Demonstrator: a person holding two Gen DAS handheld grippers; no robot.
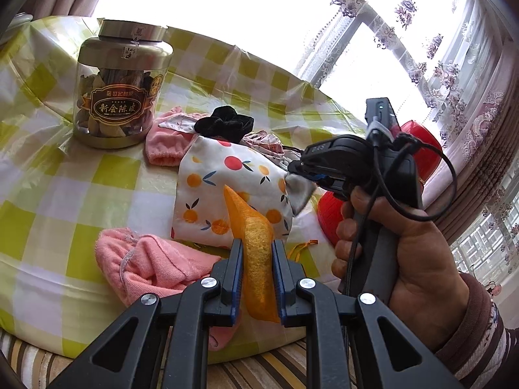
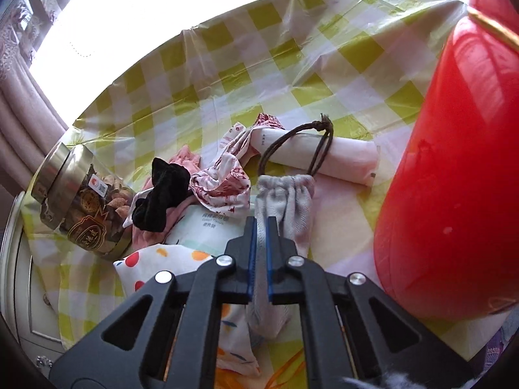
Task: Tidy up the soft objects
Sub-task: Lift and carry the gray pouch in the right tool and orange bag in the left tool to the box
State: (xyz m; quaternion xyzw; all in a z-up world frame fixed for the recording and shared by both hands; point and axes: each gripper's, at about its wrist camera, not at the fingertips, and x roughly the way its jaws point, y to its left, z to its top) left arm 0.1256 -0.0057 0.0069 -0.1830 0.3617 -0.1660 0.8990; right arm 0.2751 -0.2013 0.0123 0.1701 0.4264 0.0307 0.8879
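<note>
Right now, in the left wrist view, your left gripper (image 1: 258,253) has its fingers pinched on an orange mesh pouch (image 1: 251,233). The pouch's long axis runs straight ahead along the fingers, and its pointed end rises over the fruit-print bag (image 1: 227,191). That bag lies on the checked tablecloth (image 1: 65,175), toward the table's near edge. A pink cloth (image 1: 152,259) is bunched just to the left of your fingers, at the near edge. Further in sit a second pink piece (image 1: 165,142) and a black scrunchie (image 1: 223,123), which rests at the top of the fruit-print bag. The jar (image 1: 120,84) stands well toward the far left of the table. Your right hand (image 1: 399,249) holds the right gripper (image 1: 301,170) at the bag's right corner, pinching grey fabric there.

In the right wrist view, that gripper's fingers are pressed together on a grey drawstring pouch (image 2: 285,201). The pouch's gathered mouth points away from you, and its brown cord (image 2: 298,142) loops over a rolled white-and-pink packet (image 2: 318,155) beyond it. The red container (image 2: 454,178) stands close on the right, at the table's right edge. A red-patterned white cloth (image 2: 227,178) and the scrunchie lie to the left, with a tissue pack (image 2: 211,227) beneath them.

The relation that matters, I judge, is this: both pouches lie lengthwise along their fingers, and the right gripper is much nearer the red container. If that is where things go, the grey pouch should swing right first, mind the cord snagging the packet.
</note>
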